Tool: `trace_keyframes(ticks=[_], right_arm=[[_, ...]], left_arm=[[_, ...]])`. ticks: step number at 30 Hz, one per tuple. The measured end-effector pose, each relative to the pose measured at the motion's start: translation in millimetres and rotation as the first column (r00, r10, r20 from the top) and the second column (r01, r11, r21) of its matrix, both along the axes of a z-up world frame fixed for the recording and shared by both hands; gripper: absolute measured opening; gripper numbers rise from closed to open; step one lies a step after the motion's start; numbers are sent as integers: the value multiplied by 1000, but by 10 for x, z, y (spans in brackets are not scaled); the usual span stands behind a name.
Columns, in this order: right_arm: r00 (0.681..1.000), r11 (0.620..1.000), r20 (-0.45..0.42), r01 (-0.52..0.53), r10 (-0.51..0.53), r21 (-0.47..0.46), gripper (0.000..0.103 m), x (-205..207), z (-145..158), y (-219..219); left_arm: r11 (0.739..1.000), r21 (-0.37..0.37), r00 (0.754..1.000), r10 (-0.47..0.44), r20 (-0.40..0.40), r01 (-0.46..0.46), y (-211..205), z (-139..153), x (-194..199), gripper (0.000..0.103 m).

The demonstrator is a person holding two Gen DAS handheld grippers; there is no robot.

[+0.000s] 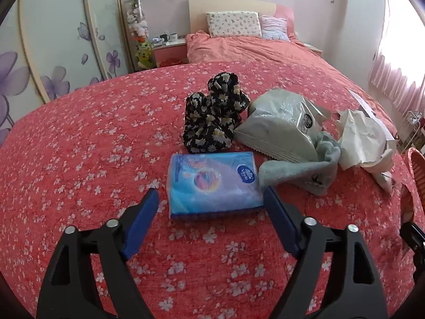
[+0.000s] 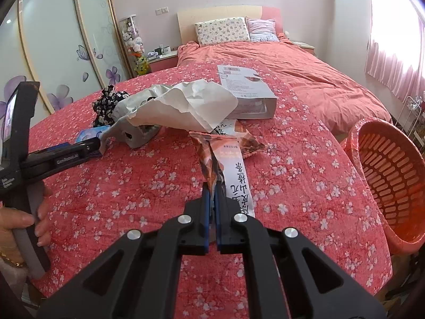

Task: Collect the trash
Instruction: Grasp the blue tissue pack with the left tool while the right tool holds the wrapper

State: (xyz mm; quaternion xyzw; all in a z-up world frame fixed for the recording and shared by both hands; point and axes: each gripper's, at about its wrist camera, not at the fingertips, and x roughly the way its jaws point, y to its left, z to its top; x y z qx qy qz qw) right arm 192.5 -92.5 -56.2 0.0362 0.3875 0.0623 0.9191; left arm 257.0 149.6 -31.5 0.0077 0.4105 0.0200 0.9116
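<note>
My right gripper point(image 2: 211, 190) is shut on the near end of an orange-and-white snack wrapper point(image 2: 228, 156) that lies on the red flowered bedspread point(image 2: 132, 186). Crumpled white paper point(image 2: 186, 106) lies just beyond it and also shows in the left wrist view point(image 1: 364, 138). My left gripper point(image 1: 211, 199) is open, its jaws on either side of a blue tissue pack point(image 1: 212, 183) without touching it. A grey foil bag point(image 1: 279, 127) lies behind the pack. An orange slotted basket point(image 2: 393, 175) stands at the bed's right edge.
A black flowered cloth point(image 1: 215, 117) and a pale blue towel point(image 1: 302, 170) lie by the tissue pack. A grey printed box point(image 2: 244, 90) lies behind the crumpled paper. Pillows, a nightstand and a wardrobe are far behind.
</note>
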Motion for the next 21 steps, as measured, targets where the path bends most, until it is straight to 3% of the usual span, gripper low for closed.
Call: trace_keyframes(ticks=[6, 8, 13, 21], right_arm=[[1000, 1000, -4, 0, 0, 8, 5, -4, 1, -10], [1000, 1000, -4, 0, 0, 8, 5, -16, 2, -20], [1000, 1000, -2, 4, -4, 12, 5, -30, 16, -35], [999, 1000, 33, 6, -7, 30, 5, -132, 167, -99]], left_arm=[[998, 54, 999, 22, -41, -19, -63, -76, 124, 82], [999, -7, 997, 31, -68, -31, -1, -111, 174, 77], [997, -54, 998, 51, -42, -53, 155, -51, 118, 74], [998, -48, 998, 35, 54, -33, 221, 288, -189, 74]])
